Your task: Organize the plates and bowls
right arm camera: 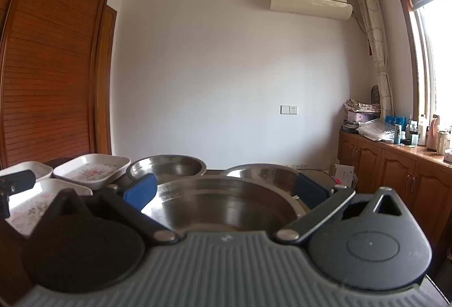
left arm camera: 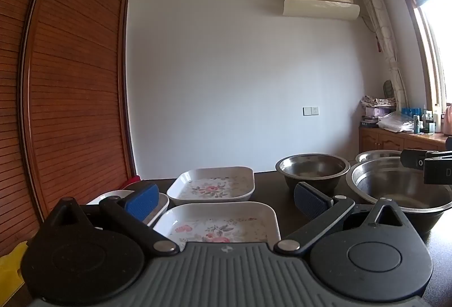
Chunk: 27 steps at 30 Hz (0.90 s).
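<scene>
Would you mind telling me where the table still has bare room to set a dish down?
A dark strip of table lies bare between the floral plates and the steel bowls. More shows behind the bowls at the far right corner. The plates crowd the left side, and the bowls sit rim to rim on the right.

Daylight enters from the window (right arm camera: pixel 435 58) on the right, blown out to white, while the wardrobe (left arm camera: pixel 70 86) side stays dim. Both views are sharp centrally but bend strongly at the edges, with dark vignetted corners.
</scene>
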Tool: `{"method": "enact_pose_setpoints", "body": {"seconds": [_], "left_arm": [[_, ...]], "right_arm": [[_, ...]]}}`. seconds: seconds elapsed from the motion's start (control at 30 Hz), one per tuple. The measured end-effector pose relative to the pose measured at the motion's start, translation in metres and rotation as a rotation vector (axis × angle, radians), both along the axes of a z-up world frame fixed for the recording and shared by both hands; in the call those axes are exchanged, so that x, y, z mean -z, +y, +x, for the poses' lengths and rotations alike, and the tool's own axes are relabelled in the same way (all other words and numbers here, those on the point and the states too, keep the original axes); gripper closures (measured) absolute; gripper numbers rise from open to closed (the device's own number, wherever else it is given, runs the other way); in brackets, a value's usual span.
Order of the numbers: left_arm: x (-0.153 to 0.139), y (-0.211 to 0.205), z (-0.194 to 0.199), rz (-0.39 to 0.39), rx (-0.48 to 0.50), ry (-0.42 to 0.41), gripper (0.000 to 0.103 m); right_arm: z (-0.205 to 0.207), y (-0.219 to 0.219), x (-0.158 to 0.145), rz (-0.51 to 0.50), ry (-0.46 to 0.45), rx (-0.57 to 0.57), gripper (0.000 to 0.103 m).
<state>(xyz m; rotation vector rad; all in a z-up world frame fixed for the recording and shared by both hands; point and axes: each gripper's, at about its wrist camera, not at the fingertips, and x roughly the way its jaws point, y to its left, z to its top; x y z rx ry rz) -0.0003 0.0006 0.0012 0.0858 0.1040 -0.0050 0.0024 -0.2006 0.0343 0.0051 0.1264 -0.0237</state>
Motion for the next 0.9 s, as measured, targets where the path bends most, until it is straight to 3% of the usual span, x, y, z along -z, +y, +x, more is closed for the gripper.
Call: {"method": "enact_pose_setpoints", "body": {"seconds": [0.9], "left_arm": [[0.0004,-0.0017,-0.0021,0.012,0.001,-0.011,0.000]], "right_arm": [[-0.0006,0.0000,0.0001,0.001,-0.004,0.000,0.000]]}}
